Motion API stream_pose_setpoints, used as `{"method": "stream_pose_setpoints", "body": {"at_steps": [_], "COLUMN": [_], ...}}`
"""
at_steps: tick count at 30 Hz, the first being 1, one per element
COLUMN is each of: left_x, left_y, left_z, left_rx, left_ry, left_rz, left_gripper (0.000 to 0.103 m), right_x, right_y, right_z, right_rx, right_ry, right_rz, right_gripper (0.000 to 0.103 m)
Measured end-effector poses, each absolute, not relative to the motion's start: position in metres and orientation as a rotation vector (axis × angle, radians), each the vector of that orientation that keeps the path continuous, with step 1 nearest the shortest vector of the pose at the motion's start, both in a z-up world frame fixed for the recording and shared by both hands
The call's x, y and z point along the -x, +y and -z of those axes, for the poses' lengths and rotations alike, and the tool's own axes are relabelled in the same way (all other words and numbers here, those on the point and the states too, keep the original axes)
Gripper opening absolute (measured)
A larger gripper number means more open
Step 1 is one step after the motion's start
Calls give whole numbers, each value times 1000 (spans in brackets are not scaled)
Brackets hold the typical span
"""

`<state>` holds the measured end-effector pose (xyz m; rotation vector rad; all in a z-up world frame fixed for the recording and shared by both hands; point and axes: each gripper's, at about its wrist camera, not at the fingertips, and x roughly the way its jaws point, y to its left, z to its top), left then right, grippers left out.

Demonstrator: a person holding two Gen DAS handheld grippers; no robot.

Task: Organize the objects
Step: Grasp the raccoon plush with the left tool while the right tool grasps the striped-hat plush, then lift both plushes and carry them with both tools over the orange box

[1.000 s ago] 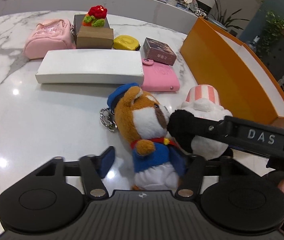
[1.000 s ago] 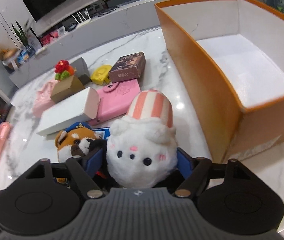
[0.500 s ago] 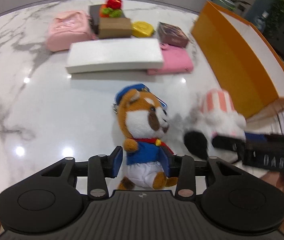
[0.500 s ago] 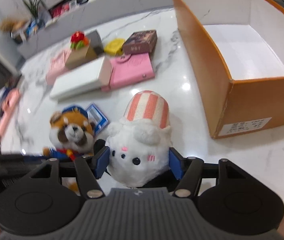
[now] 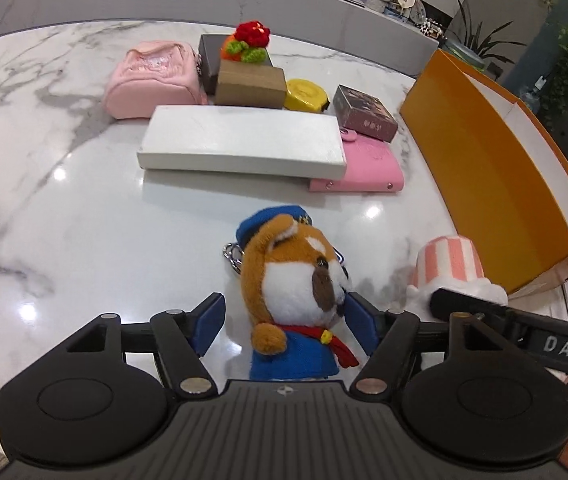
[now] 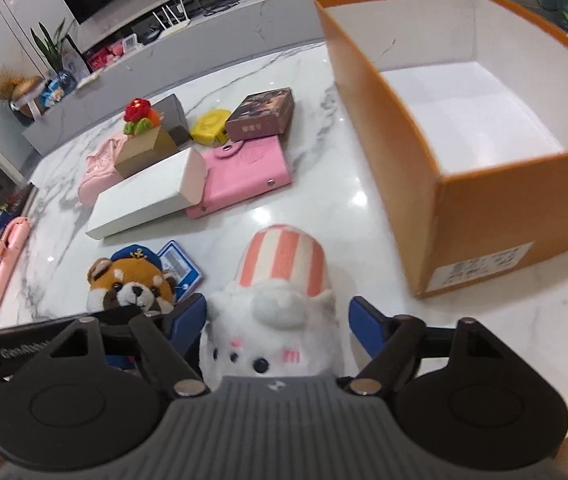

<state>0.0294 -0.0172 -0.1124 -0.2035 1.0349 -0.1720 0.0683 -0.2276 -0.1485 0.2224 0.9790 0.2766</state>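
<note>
A marble table (image 5: 63, 220) is seen in both views. An orange box (image 6: 484, 208) is set at 2 o'clock of the right view, its white inside bare. A white box (image 5: 239, 142) is laid at 12 o'clock in the left view, overlapping a pink wallet (image 5: 368, 168). A fox plush (image 5: 296, 292) is framed by the left gripper (image 5: 284, 322), whose fingers are spread wide: the right one is near its muzzle, the left one stands apart. A white plush (image 6: 275, 320) is flanked by the right gripper (image 6: 277, 322), opened wide, with gaps at both sides.
</note>
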Motion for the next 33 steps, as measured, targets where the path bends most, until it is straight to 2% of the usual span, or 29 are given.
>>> {"method": "stream_pose_setpoints", "body": {"at_steps": [2, 4, 7, 14, 20, 22, 26, 28, 30, 33], "left_x": [-28, -26, -21, -16, -19, -19, -17, -16, -16, -16], "left_y": [-20, -20, -22, -28, -32, -32, -29, -28, -28, -29], "left_z": [118, 125, 128, 129, 127, 127, 127, 126, 125, 123], "left_rx": [185, 196, 173, 89, 61, 53, 76, 91, 112, 100], "left_ry": [1027, 1036, 990, 960, 1016, 1022, 1020, 1018, 1024, 1024], "left_rz": [178, 189, 195, 171, 126, 151, 166, 182, 190, 199], "left_gripper": [81, 74, 73, 74, 78, 73, 69, 55, 50, 47], "right_x": [-68, -66, -64, -64, -60, -60, -61, -61, -61, -61], "right_y": [-221, -214, -210, -207, -209, -211, -211, -213, -214, -210], "right_z": [154, 159, 162, 167, 168, 168, 169, 169, 169, 167], "right_rx": [-216, -181, -166, -158, -168, -179, -193, -217, -221, -179], "right_ry": [991, 993, 984, 1015, 1010, 1007, 1009, 1009, 1012, 1013], "right_rz": [-289, -288, -296, -321, -329, -327, -322, -314, -315, -330], "right_gripper": [76, 76, 75, 74, 72, 72, 72, 72, 72, 72]}}
